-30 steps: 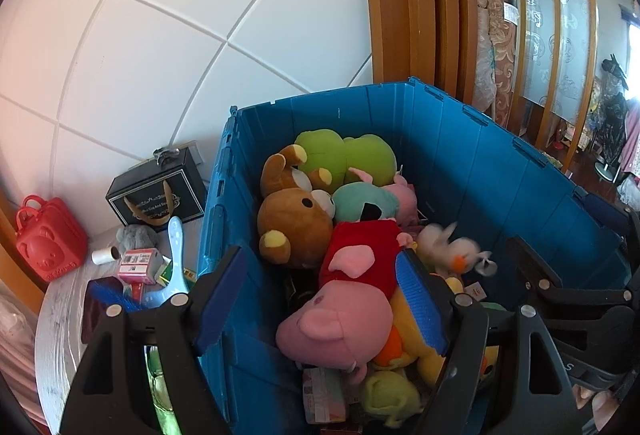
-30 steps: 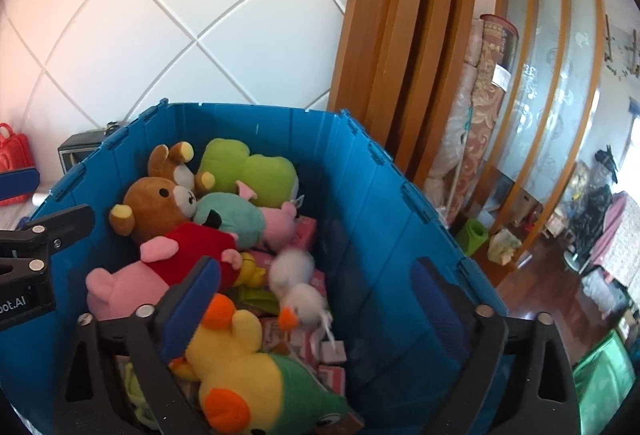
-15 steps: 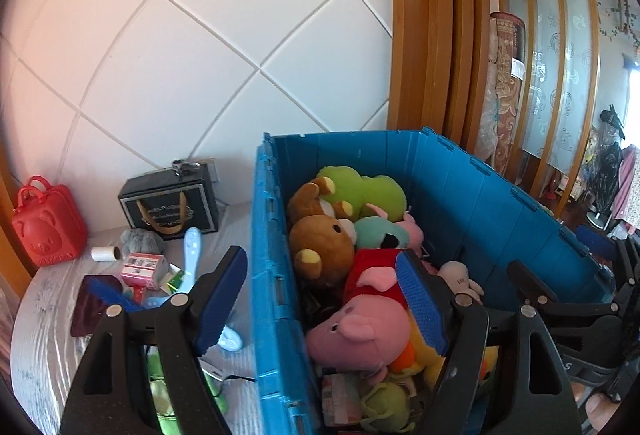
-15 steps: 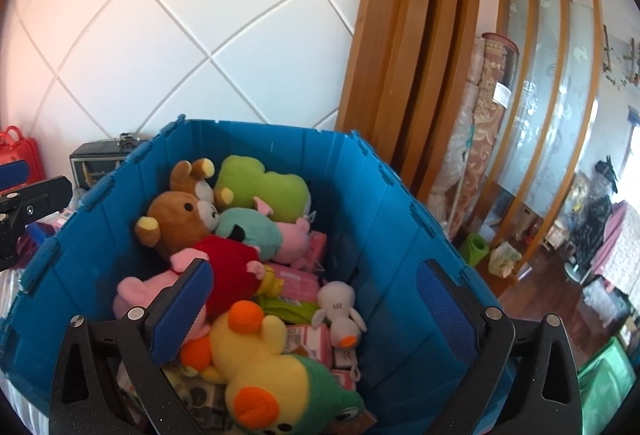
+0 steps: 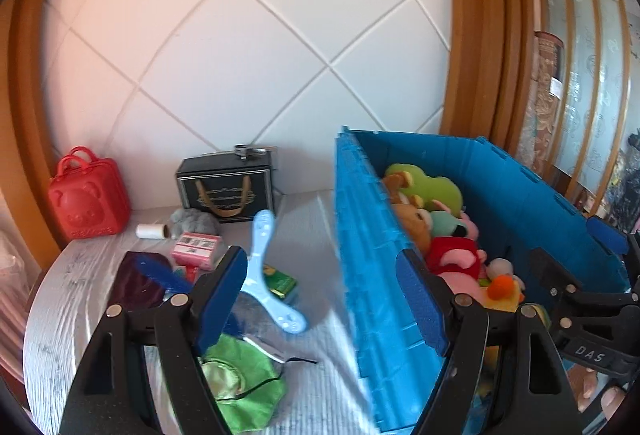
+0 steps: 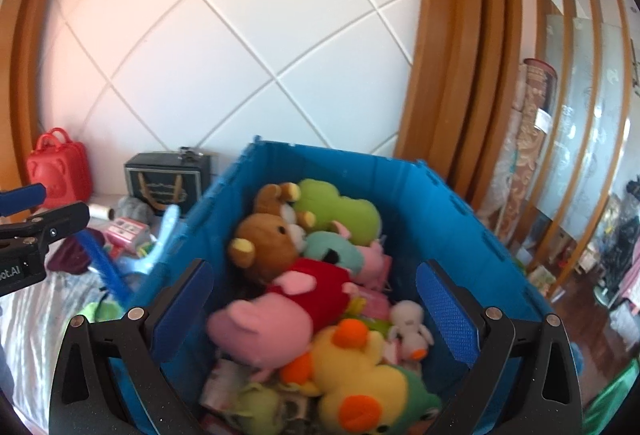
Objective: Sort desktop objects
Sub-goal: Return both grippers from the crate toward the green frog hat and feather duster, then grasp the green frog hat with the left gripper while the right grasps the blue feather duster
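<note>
Red plastic, moulded as a small bear-faced case [image 5: 89,198], stands at the far left of the desk [image 5: 72,319] against the white tiled wall. Just right of it lie a white spool [image 5: 150,231] and a grey plush lump [image 5: 193,222], with a black gift box [image 5: 226,187] behind them at the wall. A pink box [image 5: 196,246] sits in front of the grey plush, and a dark purple pouch [image 5: 136,281] with a blue comb [image 5: 160,272] lies nearer the camera. A pale blue boomerang-shaped toy [image 5: 267,271] rests near the middle of the desk, partly over a small green packet [image 5: 283,281]. A green cloth item [image 5: 244,387] with a thin black cord lies at the near edge.

The left gripper [image 5: 320,299] hovers above the desk and the crate's near wall; its jaws stand wide apart with nothing between them.

To the right, a blue crate [image 6: 432,203] holds the sorted plush toys: a brown bear [image 6: 270,245], a green plush [image 6: 336,209], a mint-coloured plush [image 6: 336,249], a pink pig in red [image 6: 288,299], a small white duck [image 6: 410,327] and a yellow duck [image 6: 360,375] nearest the camera.

The right gripper [image 6: 312,311] hangs over the crate's open top, its jaws also spread wide and holding nothing. Wooden door frames and a glass partition stand at the far right.
</note>
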Demonstrator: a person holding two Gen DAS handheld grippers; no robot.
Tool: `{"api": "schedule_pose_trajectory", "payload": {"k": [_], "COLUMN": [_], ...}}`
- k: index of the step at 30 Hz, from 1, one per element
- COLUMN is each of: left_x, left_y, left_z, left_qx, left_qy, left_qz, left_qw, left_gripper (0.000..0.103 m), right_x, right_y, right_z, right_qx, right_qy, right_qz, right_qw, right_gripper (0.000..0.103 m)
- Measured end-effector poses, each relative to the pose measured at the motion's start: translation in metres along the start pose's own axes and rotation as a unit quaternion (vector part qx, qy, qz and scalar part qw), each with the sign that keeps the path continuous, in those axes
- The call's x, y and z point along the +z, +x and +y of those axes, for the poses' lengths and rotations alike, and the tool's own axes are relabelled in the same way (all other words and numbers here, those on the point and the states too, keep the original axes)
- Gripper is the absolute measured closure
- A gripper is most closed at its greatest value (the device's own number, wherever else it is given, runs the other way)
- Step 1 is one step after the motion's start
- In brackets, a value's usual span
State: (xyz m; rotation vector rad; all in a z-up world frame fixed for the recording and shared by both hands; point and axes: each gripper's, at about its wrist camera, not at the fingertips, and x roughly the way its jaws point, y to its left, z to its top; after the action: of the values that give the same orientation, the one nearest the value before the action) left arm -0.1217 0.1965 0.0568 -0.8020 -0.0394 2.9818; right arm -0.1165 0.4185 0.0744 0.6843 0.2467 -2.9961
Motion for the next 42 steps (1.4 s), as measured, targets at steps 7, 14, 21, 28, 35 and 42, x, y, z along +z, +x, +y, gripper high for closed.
{"api": "schedule_pose_trajectory", "payload": {"k": [7, 14, 21, 28, 35, 42], "left_x": [-0.031, -0.070, -0.114, -0.166, -0.195, -0.212], "left_y": [-0.014, -0.009, 0.031, 0.092, 0.150, 0.206], "left_z": [0.091, 0.179, 0.226, 0.244, 0.238, 0.231], "left_qx": [0.064, 0.122, 0.129, 0.107, 0.069, 0.050], "left_qy": [-0.038, -0.061, -0.063, -0.062, -0.063, -0.045], "left_qz": [0.005, 0.046, 0.111, 0.193, 0.253, 0.306], "left_qw": [0.9972, 0.9895, 0.9834, 0.9734, 0.9629, 0.9496], "left_gripper": [0.026, 0.026, 0.026, 0.026, 0.026, 0.026], "right_x": [0.004, 0.001, -0.018, -0.064, -0.112, -0.129], "right_y": [-0.006, 0.005, 0.041, 0.100, 0.161, 0.209], "right_z": [0.062, 0.140, 0.213, 0.256, 0.259, 0.254], "right_qx": [0.066, 0.147, 0.197, 0.209, 0.197, 0.184], "right_qy": [-0.004, -0.010, -0.028, -0.038, -0.041, -0.030], "right_qz": [-0.021, -0.010, 0.041, 0.124, 0.206, 0.254], "right_qw": [0.998, 0.989, 0.979, 0.969, 0.958, 0.949], "right_gripper": [0.000, 0.000, 0.000, 0.000, 0.000, 0.000]}}
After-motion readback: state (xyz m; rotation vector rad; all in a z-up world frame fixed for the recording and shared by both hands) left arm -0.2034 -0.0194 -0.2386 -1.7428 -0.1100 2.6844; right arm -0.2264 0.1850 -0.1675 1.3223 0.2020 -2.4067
